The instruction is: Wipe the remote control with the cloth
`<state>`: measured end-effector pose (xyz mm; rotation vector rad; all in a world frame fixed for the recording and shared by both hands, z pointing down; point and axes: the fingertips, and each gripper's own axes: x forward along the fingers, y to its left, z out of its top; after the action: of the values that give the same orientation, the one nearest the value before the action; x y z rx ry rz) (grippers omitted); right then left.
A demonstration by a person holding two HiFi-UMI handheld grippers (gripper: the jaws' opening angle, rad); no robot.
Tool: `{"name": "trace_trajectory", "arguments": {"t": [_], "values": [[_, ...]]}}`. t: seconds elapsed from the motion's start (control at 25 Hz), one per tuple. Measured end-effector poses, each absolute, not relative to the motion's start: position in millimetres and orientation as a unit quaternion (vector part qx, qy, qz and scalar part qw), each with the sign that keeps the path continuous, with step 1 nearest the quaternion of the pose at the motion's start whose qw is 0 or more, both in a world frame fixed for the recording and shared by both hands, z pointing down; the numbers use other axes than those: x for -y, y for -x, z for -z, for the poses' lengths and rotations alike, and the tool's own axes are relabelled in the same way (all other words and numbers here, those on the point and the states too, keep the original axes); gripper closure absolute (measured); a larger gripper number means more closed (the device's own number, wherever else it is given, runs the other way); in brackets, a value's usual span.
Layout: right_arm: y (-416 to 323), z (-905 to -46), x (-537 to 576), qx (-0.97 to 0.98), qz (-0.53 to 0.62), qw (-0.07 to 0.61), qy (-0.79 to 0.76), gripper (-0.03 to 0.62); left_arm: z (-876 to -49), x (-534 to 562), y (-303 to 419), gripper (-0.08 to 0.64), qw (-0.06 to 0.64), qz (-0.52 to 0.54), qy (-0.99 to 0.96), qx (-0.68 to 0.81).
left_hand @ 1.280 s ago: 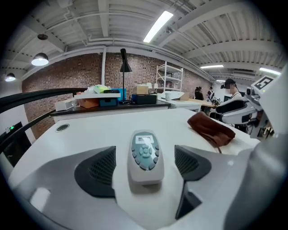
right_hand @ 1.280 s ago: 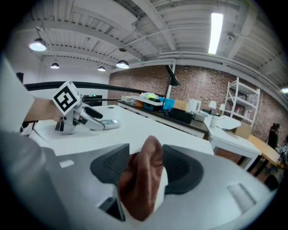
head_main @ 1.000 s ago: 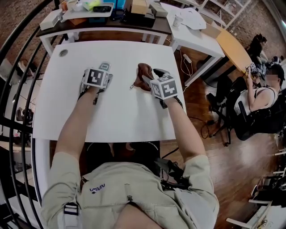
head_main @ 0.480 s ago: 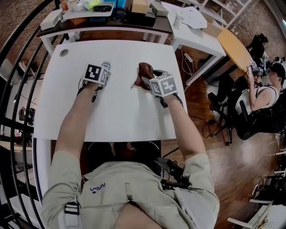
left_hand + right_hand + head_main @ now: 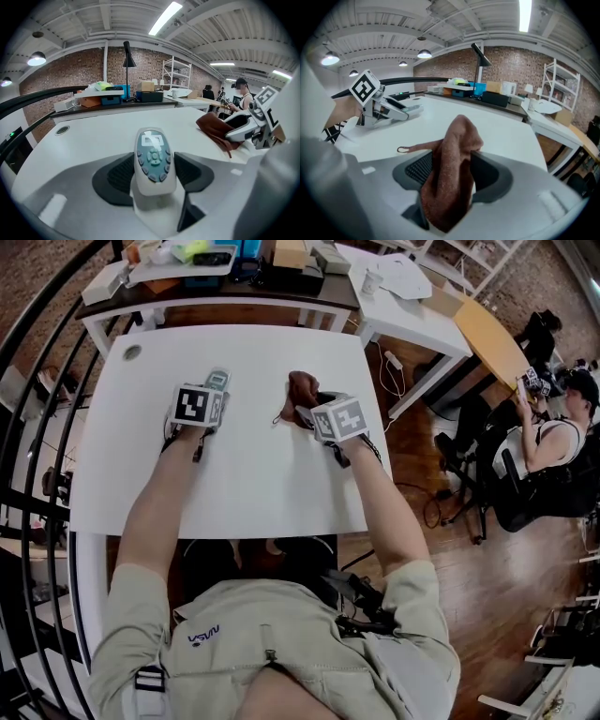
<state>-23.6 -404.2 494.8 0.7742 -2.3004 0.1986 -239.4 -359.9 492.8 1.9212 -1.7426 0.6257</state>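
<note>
Left gripper [image 5: 152, 173] jaws have just been closing and now pinch remote control [image 5: 153, 154] by its sides over table [image 5: 253, 474], right gripper [image 5: 450, 176] w/ cloth [image 5: 457, 136] clamped tight has dipped closer, still apart, so pickup's done, actual wiping not yet begun.

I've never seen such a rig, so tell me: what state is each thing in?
remote control: buttons up, clamped between the left jaws.
cloth: bunched, pinched between the right jaws.
left gripper: jaws have just been closing, now shut on the remote control.
right gripper: shut on the cloth.
</note>
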Motion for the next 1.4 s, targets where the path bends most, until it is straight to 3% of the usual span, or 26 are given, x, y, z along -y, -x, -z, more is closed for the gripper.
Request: {"name": "trace_trajectory", "arguments": {"t": [0.08, 0.2, 0.36, 0.56, 1.08, 1.4], "values": [[23.6, -495.8, 404.1, 0.887, -0.085, 0.343, -0.297, 0.352, -489.0, 354.7, 235.6, 0.281, 0.227, -0.218, -0.704, 0.637], [26.2, -495.2, 402.2, 0.887, -0.083, 0.341, -0.299, 0.45, -480.3, 347.0, 229.7, 0.281, 0.211, -0.213, -0.71, 0.637], [26.7, -491.8, 399.5, 0.885, -0.065, 0.346, -0.304, 0.5, -461.7, 339.9, 220.1, 0.281, 0.176, -0.216, -0.718, 0.638], [24.7, -472.7, 392.3, 0.89, -0.05, 0.324, -0.317, 0.511, -444.0, 337.6, 208.9, 0.281, 0.131, -0.214, -0.731, 0.634], [39.3, -329.1, 322.8, 0.933, 0.059, 0.125, -0.332, 0.528, -388.5, 290.2, 167.3, 0.281, 0.028, -0.2, -0.746, 0.634], [36.0, -270.0, 273.7, 0.933, 0.123, 0.052, -0.336, 0.529, -362.7, 250.3, 132.2, 0.281, -0.048, -0.201, -0.757, 0.62]]}}
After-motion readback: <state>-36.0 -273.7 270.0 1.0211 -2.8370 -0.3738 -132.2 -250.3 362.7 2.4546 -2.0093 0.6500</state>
